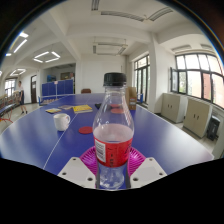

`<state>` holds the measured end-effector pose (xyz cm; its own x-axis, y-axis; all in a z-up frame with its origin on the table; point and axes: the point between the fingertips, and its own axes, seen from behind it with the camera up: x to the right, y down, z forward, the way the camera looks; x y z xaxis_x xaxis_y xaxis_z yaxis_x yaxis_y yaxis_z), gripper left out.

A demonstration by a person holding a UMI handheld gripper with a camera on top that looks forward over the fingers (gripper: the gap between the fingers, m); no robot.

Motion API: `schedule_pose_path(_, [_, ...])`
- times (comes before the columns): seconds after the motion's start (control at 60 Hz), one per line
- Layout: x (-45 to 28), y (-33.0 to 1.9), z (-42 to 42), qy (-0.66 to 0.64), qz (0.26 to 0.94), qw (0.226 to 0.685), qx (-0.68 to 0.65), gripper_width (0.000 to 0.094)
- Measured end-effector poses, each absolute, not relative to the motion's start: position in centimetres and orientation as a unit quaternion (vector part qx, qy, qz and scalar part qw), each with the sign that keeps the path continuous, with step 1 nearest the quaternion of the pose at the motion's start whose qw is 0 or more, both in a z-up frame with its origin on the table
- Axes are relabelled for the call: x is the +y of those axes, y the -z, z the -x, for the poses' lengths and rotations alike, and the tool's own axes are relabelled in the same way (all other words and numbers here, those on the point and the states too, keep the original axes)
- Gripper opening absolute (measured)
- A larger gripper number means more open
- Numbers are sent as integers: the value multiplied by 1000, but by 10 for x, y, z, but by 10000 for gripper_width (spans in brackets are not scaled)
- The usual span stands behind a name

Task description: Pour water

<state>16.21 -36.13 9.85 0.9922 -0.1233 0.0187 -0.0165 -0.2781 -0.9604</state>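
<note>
A clear plastic water bottle with a black cap and a red label stands upright between my fingers, close to the camera. My gripper is shut on the bottle, with the pink pads pressing its lower body from both sides. The bottle seems held above the blue table. A white cup stands on the table beyond the fingers, to the left of the bottle. A small red round thing lies on the table between the cup and the bottle.
A yellow book or folder lies farther back on the table. Blue cabinets stand at the far left wall. Windows and low cabinets line the right side of the room.
</note>
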Motion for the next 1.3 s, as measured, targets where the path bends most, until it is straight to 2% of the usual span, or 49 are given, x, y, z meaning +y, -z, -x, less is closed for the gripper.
schedule_pose_path(0.083, [-365, -125, -183, 82, 791, 605, 42, 338])
schedule_pose_path(0.183, [-337, -168, -204, 151, 774, 613, 45, 336])
schedule_pose_path(0.367, [-269, -291, -235, 339, 716, 610, 13, 337])
schedule_pose_path(0.417, [-241, -321, -220, 392, 691, 608, -17, 336])
schedule_pose_path(0.467, [-215, -358, -214, 448, 662, 597, -65, 336])
schedule_pose_path(0.517, [-175, -371, -182, 515, 626, 572, -126, 338])
schedule_pose_path(0.533, [-175, -392, -187, 530, 615, 565, -148, 337])
schedule_pose_path(0.6, [-133, -406, -141, 599, 549, 530, -244, 339])
schedule_pose_path(0.717, [-75, -397, -68, 667, 439, 451, -398, 341])
schedule_pose_path(0.833, [-37, -345, -11, 680, 340, 370, -534, 340])
schedule_pose_path(0.85, [-22, -325, -6, 679, 325, 362, -550, 341])
schedule_pose_path(1.0, [-3, -278, 32, 694, 205, 270, -636, 342])
schedule_pose_path(1.067, [3, -263, 40, 690, 187, 262, -648, 338])
schedule_pose_path(1.183, [9, -260, 36, 688, 213, 267, -640, 339])
schedule_pose_path(1.3, [8, -268, 38, 678, 224, 295, -635, 340])
